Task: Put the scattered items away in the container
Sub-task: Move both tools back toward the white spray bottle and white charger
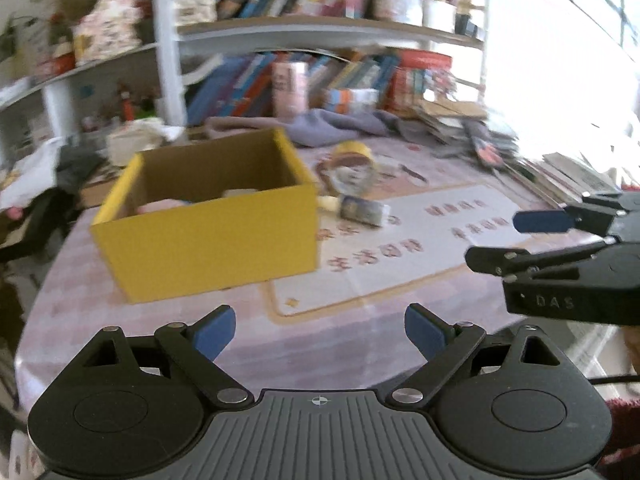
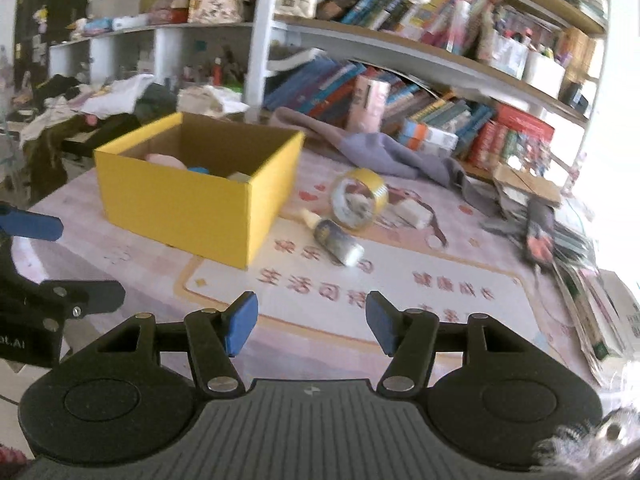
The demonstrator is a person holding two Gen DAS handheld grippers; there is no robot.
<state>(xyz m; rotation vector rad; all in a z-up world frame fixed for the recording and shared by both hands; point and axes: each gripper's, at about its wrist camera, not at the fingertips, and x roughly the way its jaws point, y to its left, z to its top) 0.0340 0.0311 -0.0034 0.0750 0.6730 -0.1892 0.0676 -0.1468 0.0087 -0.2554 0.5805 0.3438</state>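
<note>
A yellow cardboard box (image 2: 176, 208) stands open on the patterned tablecloth, with pink, blue and white items lying inside. To its right lie a roll of yellowish tape (image 2: 360, 198), a small dark bottle with a pale cap (image 2: 336, 240) on its side, and a white block (image 2: 412, 212). My right gripper (image 2: 312, 320) hovers open over the mat in front of them, nothing between its blue pads. My left gripper (image 1: 320, 328) is open wide and empty, facing the box (image 1: 208, 240). From there the tape (image 1: 354, 168) and bottle (image 1: 362, 209) sit beyond the box's right corner, and the right gripper (image 1: 494, 240) is at the right.
A grey cloth (image 2: 384, 152) lies behind the tape, against a shelf packed with books (image 2: 328, 88). Stacked papers and books (image 2: 560, 236) crowd the table's right side. Clothes (image 2: 100, 104) pile up behind the box at the left. The left gripper (image 2: 90, 260) shows at the left edge.
</note>
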